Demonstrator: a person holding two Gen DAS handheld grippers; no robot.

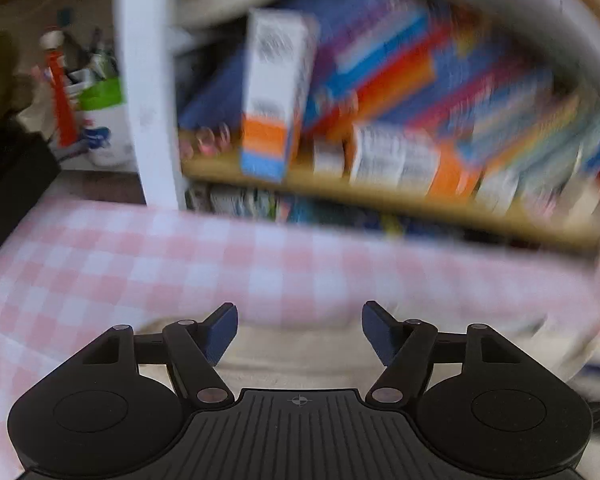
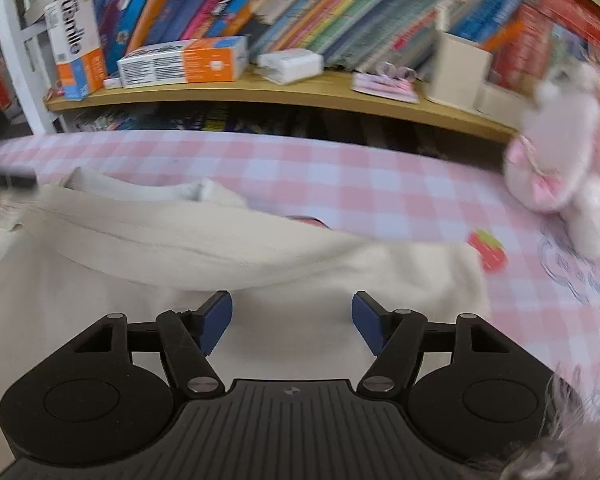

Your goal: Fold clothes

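A cream garment [image 2: 188, 256] lies spread over the pink checked bed cover [image 2: 340, 184], with a folded ridge running across it. My right gripper [image 2: 292, 320] hovers over the cloth, open, nothing between its blue pads. In the blurred left wrist view, my left gripper [image 1: 300, 332] stands open too, with only a patch of the cream garment [image 1: 300, 356] seen below it and the pink checked cover [image 1: 140, 264] beyond. No cloth is pinched by either gripper.
A wooden shelf [image 2: 260, 94] packed with books and boxes runs along the far side of the bed. A pink plush toy [image 2: 560, 160] sits on the cover at the right. A white post [image 1: 144, 80] and a cup of pens [image 1: 96, 100] stand at left.
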